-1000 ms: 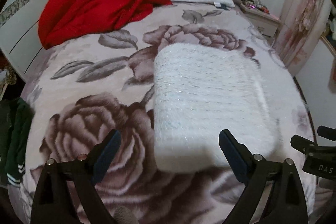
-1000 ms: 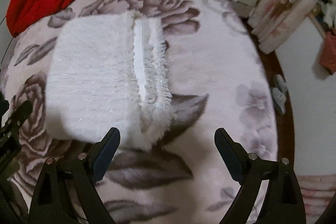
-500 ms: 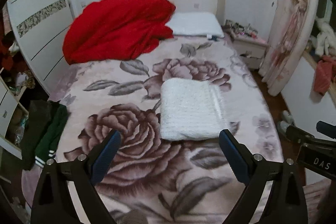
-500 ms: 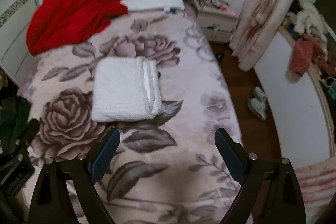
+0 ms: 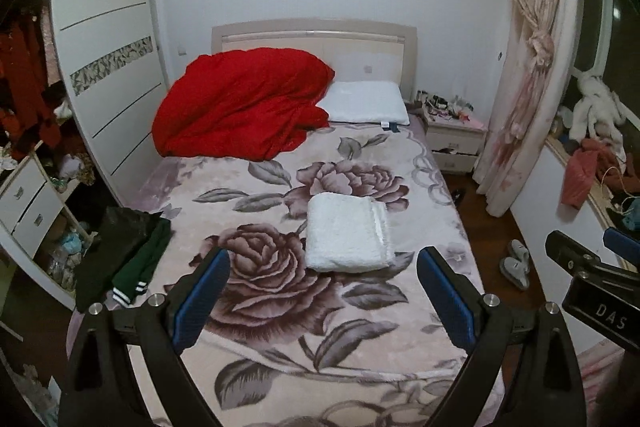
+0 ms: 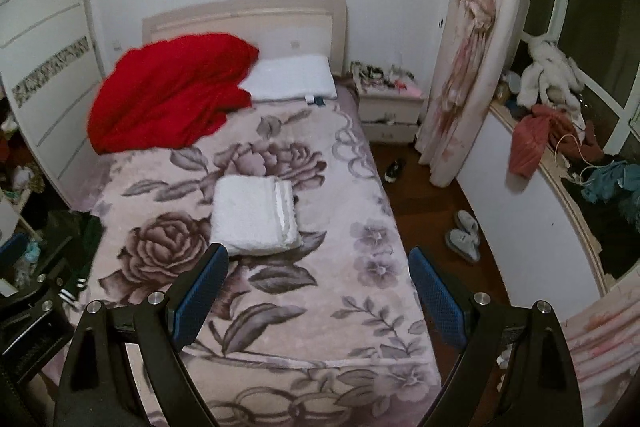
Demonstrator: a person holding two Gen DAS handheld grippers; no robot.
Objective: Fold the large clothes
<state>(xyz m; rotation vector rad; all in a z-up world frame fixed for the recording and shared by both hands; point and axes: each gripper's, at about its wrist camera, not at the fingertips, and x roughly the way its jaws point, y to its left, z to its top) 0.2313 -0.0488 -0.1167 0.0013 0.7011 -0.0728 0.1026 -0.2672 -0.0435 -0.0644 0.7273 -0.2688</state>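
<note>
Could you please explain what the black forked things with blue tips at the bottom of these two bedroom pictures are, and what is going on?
They are two handheld grippers, one in each of a person's hands; no robot arm is involved. Each carries a fisheye camera looking forward along its jaws, so each picture shows its own gripper at the bottom: the left gripper in one, the right gripper in the other. The black part at the right edge of the left view looks like the other gripper. Both pairs of jaws stand wide open and hold nothing. Ahead is a bed with a rose-patterned blanket. On it lies a white fluffy garment, folded into a neat rectangle, with a red quilt and a white pillow near the headboard. Dark green clothes hang off the bed's left edge.
</note>
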